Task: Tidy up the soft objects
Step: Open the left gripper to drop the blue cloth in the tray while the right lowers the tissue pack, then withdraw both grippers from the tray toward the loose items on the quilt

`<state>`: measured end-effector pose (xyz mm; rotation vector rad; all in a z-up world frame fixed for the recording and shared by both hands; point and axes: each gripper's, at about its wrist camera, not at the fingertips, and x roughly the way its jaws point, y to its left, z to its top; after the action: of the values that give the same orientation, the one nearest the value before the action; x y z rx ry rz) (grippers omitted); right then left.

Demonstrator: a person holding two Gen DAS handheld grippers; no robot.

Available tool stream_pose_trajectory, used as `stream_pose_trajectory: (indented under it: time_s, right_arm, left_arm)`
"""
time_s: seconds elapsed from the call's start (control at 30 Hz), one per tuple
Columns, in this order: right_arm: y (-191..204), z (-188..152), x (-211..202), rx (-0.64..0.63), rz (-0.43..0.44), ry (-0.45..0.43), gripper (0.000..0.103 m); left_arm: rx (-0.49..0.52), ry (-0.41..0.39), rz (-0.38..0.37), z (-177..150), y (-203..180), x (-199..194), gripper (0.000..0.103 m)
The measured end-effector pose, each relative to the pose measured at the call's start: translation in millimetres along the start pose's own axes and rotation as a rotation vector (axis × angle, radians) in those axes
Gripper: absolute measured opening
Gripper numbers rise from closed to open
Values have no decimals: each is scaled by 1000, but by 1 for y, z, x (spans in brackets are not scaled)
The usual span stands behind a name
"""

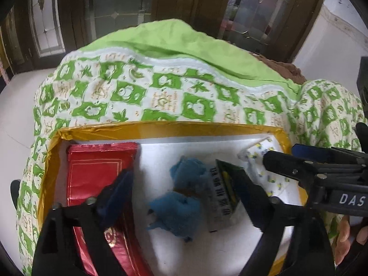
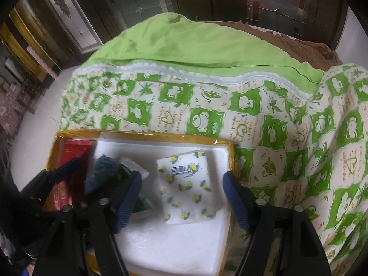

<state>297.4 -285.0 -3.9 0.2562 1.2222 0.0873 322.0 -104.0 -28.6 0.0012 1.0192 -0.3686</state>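
Note:
A white foam box with a gold-taped rim (image 1: 161, 128) (image 2: 161, 136) rests on a green patterned quilt. In it lie a red foil packet (image 1: 96, 172) (image 2: 76, 151), two blue fuzzy pieces (image 1: 177, 207) (image 2: 103, 168), a dark green and grey packet (image 1: 224, 195) and a tissue pack printed with lemons (image 2: 186, 191) (image 1: 271, 174). My left gripper (image 1: 181, 184) stands open over the blue pieces and the green packet, its pads clear of them. My right gripper (image 2: 181, 191) (image 1: 280, 154) is open astride the tissue pack, not pressing on it.
The green and white quilt (image 1: 161, 87) (image 2: 287, 138) surrounds the box on the far and right sides, with a brown blanket (image 2: 287, 46) behind it. Dark wooden doors with glass panes (image 1: 110, 7) stand at the back, past a pale floor (image 1: 20, 115). A hand (image 1: 345, 241) shows at lower right.

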Motion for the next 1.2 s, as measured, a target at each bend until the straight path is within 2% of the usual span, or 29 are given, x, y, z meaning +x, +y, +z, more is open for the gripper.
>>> stream_pose_trajectory:
  time_s: [0.17, 0.3, 0.53, 0.9, 1.0, 1.1, 1.2]
  right_arm:
    - [6, -5, -18, -10, 6, -44, 86]
    - [8, -11, -33, -2, 14, -81, 91]
    - [2, -27, -47, 49, 28, -98, 92]
    - [3, -65, -68, 73, 71, -82, 94]
    - [5, -76, -73, 65, 76, -76, 97]
    - [9, -91, -77, 52, 90, -72, 102]
    - [14, -106, -82, 41, 99, -67, 102]
  left_arm:
    - [35, -20, 4, -2, -10, -14, 94]
    - [13, -30, -10, -5, -7, -28, 94]
    - [-17, -50, -8, -19, 0, -57, 95]
    - [-43, -112, 3, -64, 14, -115, 95]
    - [-17, -105, 34, -82, 12, -126, 95]
    - [-25, -90, 19, -101, 15, -134, 96]
    - [-48, -87, 13, -120, 20, -144, 101]
